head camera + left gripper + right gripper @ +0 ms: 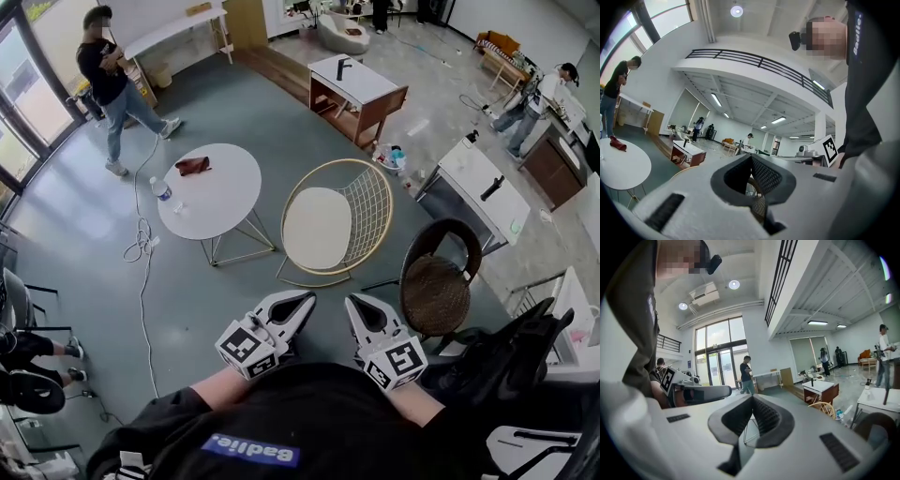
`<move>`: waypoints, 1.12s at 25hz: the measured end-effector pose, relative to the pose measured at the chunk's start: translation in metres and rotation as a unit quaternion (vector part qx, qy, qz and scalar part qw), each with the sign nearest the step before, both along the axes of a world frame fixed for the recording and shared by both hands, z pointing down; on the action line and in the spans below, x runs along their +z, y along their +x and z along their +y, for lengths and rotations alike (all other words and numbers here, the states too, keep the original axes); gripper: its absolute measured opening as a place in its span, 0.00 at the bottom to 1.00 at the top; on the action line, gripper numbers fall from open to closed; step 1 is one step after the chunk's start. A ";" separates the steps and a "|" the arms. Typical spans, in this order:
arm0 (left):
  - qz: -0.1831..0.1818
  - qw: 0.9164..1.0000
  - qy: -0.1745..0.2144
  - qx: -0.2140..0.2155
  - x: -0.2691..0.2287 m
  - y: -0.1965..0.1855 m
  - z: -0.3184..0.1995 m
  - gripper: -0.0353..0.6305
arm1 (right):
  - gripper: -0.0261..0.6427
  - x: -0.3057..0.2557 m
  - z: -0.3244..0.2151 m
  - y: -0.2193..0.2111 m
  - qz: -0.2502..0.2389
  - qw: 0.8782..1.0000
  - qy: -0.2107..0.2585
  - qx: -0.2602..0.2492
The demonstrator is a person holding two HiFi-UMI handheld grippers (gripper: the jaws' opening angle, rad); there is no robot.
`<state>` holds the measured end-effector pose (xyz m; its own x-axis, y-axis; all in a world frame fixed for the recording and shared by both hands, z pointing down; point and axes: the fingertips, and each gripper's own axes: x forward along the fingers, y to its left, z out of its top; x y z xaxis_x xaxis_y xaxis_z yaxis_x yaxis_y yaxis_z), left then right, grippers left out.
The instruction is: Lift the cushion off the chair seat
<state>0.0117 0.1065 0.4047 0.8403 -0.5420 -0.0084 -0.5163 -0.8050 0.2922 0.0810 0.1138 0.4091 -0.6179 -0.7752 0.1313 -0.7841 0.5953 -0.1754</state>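
Note:
A round cream cushion (317, 228) lies on the seat of a gold wire chair (371, 201) on the grey floor, a little ahead of me in the head view. My left gripper (307, 299) and right gripper (354, 302) are held side by side close to my body, both pointing toward the chair and well short of it. Each has its jaws shut with nothing between them. In the left gripper view the left gripper (751, 157) shows its tips meeting. The right gripper (752, 397) looks the same in its own view, where part of the gold chair (825, 408) shows at the right.
A round white table (217, 201) left of the chair carries a reddish cloth (192, 166) and a bottle (161, 190). A brown wicker chair (436, 291) stands to the right. A cable (141, 242) runs over the floor at the left. A person (108, 86) stands far left.

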 end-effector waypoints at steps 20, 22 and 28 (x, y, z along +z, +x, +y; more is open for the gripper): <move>0.013 0.998 -0.008 0.069 0.001 -0.041 -0.169 0.08 | 0.08 -0.012 -0.163 -0.042 0.030 0.997 -0.004 0.067; 0.008 0.998 -0.012 0.065 0.004 -0.040 -0.172 0.08 | 0.08 -0.008 -0.166 -0.041 0.029 0.998 -0.010 0.061; -0.007 0.999 -0.026 0.027 0.029 -0.039 -0.178 0.08 | 0.08 0.007 -0.166 -0.038 0.026 0.999 -0.028 0.032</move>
